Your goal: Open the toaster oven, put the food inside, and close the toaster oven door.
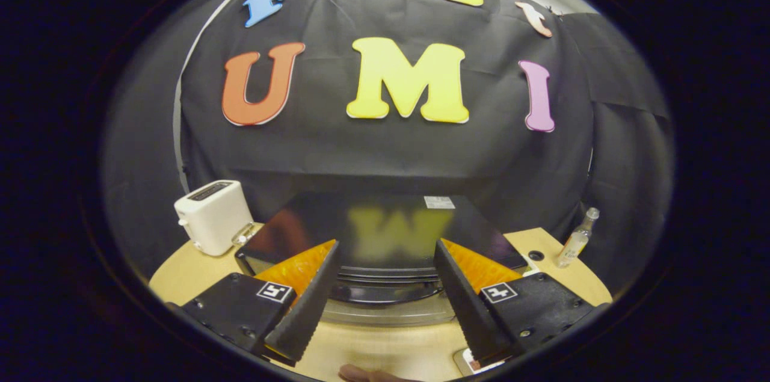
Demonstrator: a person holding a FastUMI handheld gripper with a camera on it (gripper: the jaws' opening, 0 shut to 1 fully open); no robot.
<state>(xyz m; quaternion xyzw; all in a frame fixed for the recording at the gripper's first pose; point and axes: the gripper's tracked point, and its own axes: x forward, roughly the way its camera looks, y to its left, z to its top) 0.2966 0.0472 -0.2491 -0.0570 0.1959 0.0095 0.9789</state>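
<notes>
Here tool [385,298] spread wide, empty, above closed toaster oven [385,231]; white toaster [212,215] beside.

The tongs [385,292] stand wide apart — 2 fingers [307,304] splayed, gripping nothing — tilted slightly downward.

The toaster oven [385,237] front lies hidden below its top — food unseen; bottle [575,240] label too small.

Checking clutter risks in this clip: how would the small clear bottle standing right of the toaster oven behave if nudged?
The bottle looks tall, narrow and upright, so probably tips easily. Seemingly plastic, likely light; once down it may roll. The gripper, jaws open, is nowhere near it.
</notes>
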